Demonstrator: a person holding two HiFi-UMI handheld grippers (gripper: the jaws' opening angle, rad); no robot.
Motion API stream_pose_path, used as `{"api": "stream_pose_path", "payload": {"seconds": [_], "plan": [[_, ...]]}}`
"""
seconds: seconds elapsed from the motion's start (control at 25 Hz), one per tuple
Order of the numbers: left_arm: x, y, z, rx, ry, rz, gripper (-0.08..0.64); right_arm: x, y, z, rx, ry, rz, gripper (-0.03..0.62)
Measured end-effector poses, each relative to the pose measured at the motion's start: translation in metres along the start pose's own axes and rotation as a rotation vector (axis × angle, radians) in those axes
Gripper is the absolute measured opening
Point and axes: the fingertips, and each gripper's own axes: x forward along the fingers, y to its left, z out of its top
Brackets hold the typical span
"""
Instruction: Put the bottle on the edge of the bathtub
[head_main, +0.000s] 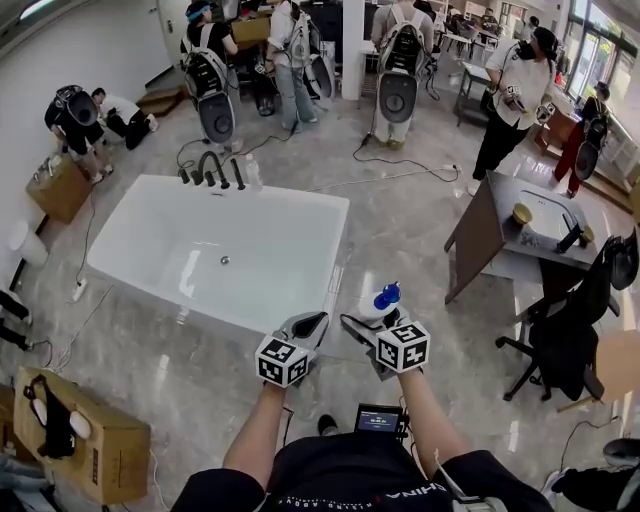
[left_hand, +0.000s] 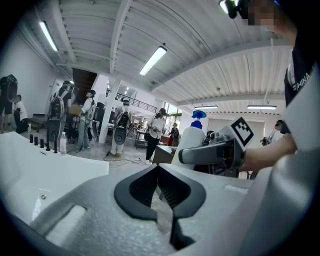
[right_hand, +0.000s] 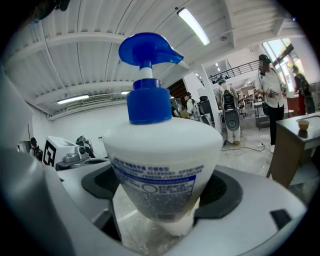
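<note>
Nearby, bathtub (head_main: 270, 225) lies left of bottle (head_main: 381, 301).

**Head view**
- The right tool (head_main: 366, 318) covers most of the bottle (head_main: 385, 297). Only the blue pump head and a strip of white shoulder show.
- The contact between the jaws and the bottle body cannot be seen from here.
- The left tool (head_main: 312, 322) overlaps the near corner of the bathtub (head_main: 120, 270), hiding that part of the rim.
- The readout on the small screen (head_main: 380, 418) at the person's waist is too small to read.

**Right gripper view**
- The label print on the bottle is too blurred to read.

**Left gripper view**
- The bottle's lower body is hidden behind the right tool.
- The left picture edge cuts off the bathtub.
</note>
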Motion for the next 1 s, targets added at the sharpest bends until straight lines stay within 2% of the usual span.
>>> {"api": "stream_pose_path", "payload": {"seconds": [0.28, 0.48, 0.8, 1.0], "plan": [[0.007, 0.027, -0.003, -0.03, 0.007, -0.006, 0.009, 0.023, -0.007, 0.002, 0.014, 0.015, -0.016, 0.476], [0.028, 0.04, -0.002, -0.039, 0.019, -0.002, 0.009, 0.038, -0.028, 0.006, 0.022, 0.027, -0.015, 0.476], [0.09, 0.069, 0.008, -0.045, 0.041, 0.029, 0.009, 0.074, -0.086, 0.029, 0.032, 0.028, 0.018, 0.476], [0.143, 0.094, 0.031, -0.034, 0.047, 0.047, 0.009, 0.098, -0.137, 0.05, 0.046, 0.034, 0.032, 0.476]]}}
